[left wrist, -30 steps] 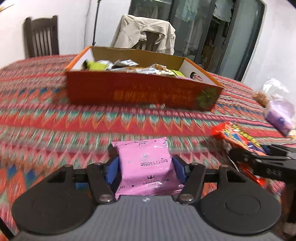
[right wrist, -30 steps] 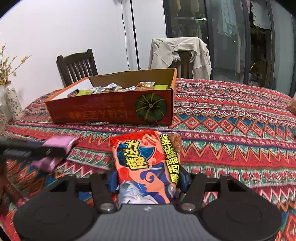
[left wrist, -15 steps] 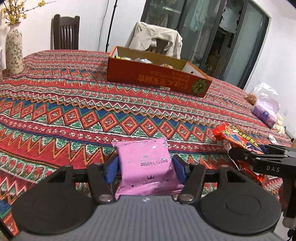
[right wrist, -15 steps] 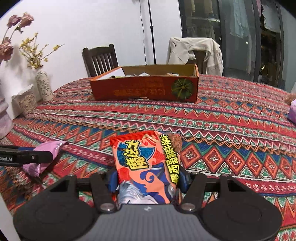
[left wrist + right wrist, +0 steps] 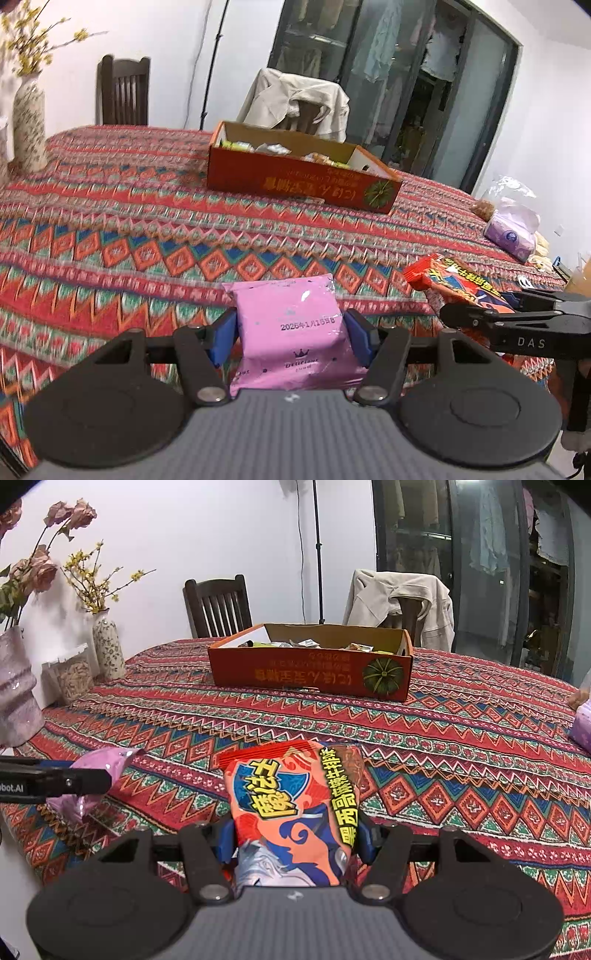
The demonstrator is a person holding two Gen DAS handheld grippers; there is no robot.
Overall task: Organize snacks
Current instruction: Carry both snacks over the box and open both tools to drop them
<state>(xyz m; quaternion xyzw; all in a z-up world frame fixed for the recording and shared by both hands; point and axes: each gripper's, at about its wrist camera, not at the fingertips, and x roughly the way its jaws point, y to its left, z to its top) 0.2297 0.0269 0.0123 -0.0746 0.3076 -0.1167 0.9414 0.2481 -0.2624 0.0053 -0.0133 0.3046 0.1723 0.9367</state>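
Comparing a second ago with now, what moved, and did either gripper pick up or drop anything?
Both grippers pulled back from the orange box, which now looks smaller and farther across the patterned tablecloth. Nothing was picked up or dropped: the left gripper still clamps the pink packet, and the right gripper still clamps the red snack bag. The box itself stayed put.

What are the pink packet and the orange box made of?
The pink packet, in the left gripper, looks like glossy plastic film: it shines and crinkles. The orange box seems to be printed cardboard: its inside walls are plain brown.
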